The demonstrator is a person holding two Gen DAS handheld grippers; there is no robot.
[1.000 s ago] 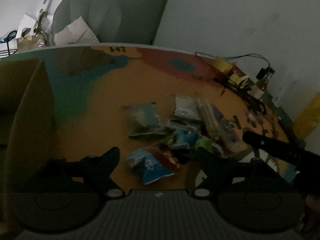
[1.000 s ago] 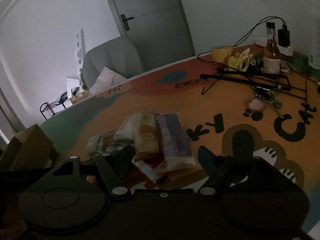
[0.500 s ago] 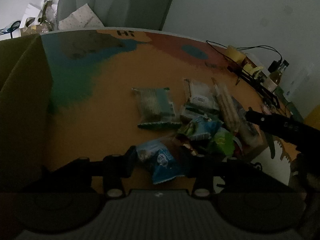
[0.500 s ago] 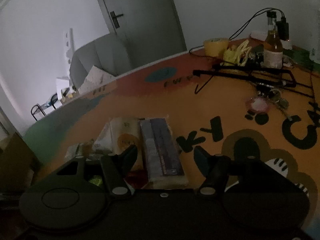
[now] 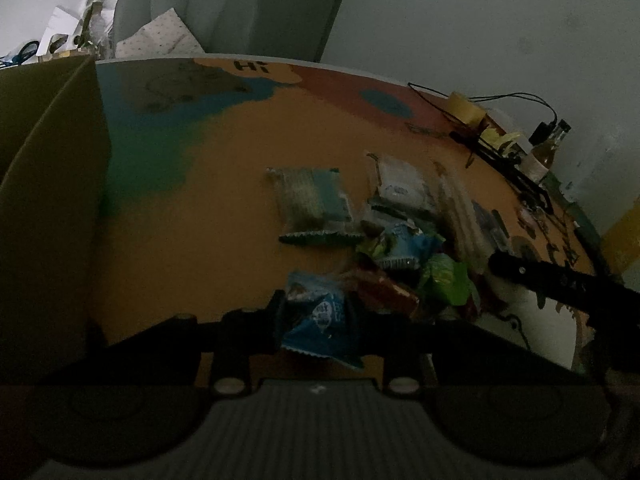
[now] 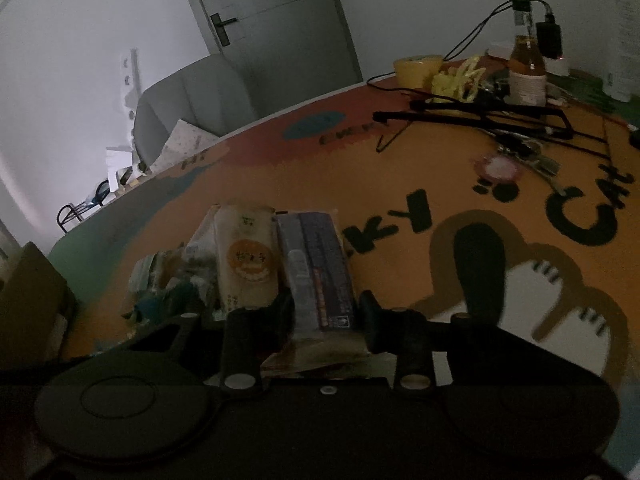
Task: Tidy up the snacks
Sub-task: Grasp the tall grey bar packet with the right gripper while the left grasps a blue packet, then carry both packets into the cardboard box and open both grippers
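Your left tool (image 5: 316,312) is pinched on the crinkly blue snack packet (image 5: 322,326) at the near edge of the snack pile (image 5: 400,232) and your right tool (image 6: 326,312) on the long purple-grey wrapped bar (image 6: 316,268), so lifting carelessly may drag neighbouring packets across the surface (image 5: 224,200).
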